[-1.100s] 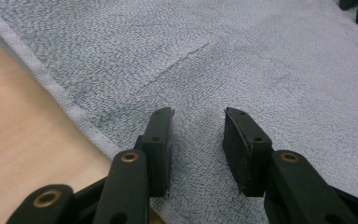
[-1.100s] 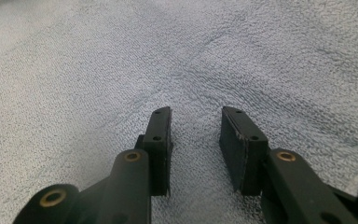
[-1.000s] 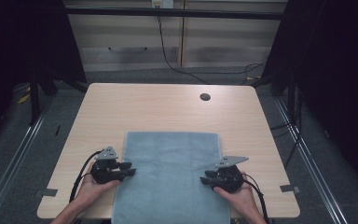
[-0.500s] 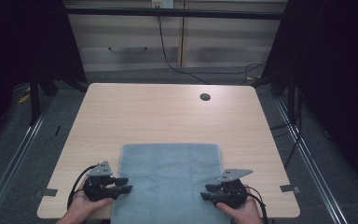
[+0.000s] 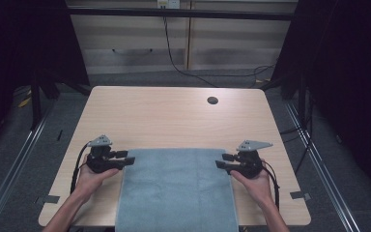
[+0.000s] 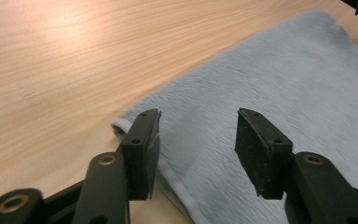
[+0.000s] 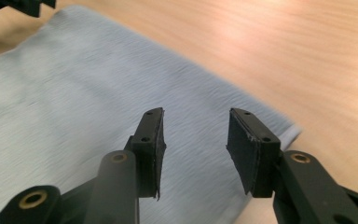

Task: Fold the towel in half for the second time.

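The wooden table (image 5: pixel 174 116) carries a grey-blue towel (image 5: pixel 176 191) at the middle of its near edge, hanging over it. A small dark hole (image 5: pixel 212 100) sits near the far right corner. The left gripper (image 5: pixel 124 157) and right gripper (image 5: pixel 224 161) flank the towel's far corners, jaws apart, holding nothing. Both have come forward from half a second ago.

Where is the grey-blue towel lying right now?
In the high view the towel lies flat at the table's near edge, overhanging it, between the left gripper and right gripper.
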Available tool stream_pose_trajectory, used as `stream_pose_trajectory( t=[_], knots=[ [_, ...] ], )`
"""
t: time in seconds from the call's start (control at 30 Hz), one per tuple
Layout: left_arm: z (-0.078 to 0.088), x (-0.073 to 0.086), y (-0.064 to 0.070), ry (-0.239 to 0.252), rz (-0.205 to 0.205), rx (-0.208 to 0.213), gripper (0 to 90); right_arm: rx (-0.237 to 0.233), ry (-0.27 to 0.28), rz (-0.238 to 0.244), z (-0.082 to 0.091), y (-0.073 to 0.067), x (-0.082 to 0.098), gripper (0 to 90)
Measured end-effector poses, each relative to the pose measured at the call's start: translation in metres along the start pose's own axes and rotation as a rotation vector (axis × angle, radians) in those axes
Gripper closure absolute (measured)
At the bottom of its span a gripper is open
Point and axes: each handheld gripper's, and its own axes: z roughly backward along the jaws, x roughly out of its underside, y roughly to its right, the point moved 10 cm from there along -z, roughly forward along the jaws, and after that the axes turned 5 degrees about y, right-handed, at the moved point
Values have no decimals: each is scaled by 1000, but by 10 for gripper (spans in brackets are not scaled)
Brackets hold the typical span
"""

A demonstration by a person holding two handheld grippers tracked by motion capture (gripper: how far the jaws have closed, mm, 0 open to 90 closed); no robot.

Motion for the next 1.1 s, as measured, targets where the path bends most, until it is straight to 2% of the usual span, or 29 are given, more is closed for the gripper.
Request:
stream_pose_trajectory(
  t=[0.07, 0.17, 0.2, 0.27, 0.3, 0.37, 0.43, 0.53, 0.6, 0.73, 0.8, 0.83, 0.87, 0.9, 1.0, 1.1],
  knots=[
    [-5, -6, -9, 33, 5, -32, 486, 15, 5, -11, -9, 14, -4, 549],
    [-9, -11, -22, 34, 13, -65, 466, 43, -17, -30, -22, 34, -2, 515],
    [-11, -13, -25, 53, 18, -65, 457, 46, -18, -39, -26, 40, -2, 511],
    [-15, -11, -30, 46, 33, -55, 443, 50, -9, -59, -31, 50, -3, 481],
    [-18, -6, -33, 29, 38, -43, 409, 49, -15, -68, -33, 54, -3, 470],
    [-24, 1, -39, -1, 43, -62, 380, 40, -38, -79, -40, 59, -1, 452],
    [-25, 3, -40, 0, 56, -41, 365, 30, -60, -74, -45, 60, 2, 448],
    [-28, 4, -37, -13, 30, -40, 364, 24, -55, -85, -49, 61, 3, 456],
    [-31, 7, -35, -27, 16, -34, 392, 20, -68, -86, -50, 62, 6, 480],
    [-34, 7, -32, -13, 6, -10, 438, 3, -79, -73, -50, 59, 11, 546],
    [-34, 8, -31, -15, -1, -1, 517, 2, -87, -70, -51, 58, 14, 586],
    [-33, 8, -31, -23, -15, -9, 554, -3, -82, -69, -50, 57, 15, 620],
    [-33, 10, -28, -34, -24, 5, 651, -7, -84, -70, -50, 55, 15, 648],
    [-34, 11, -26, -38, -29, 9, 722, -16, -87, -65, -50, 54, 16, 713],
    [-32, 7, -23, -27, -37, 9, 796, -26, -95, -52, -47, 48, 15, 809],
    [-25, 0, -20, 11, -25, 20, 816, -32, -73, -50, -42, 46, 10, 829]
  ],
)
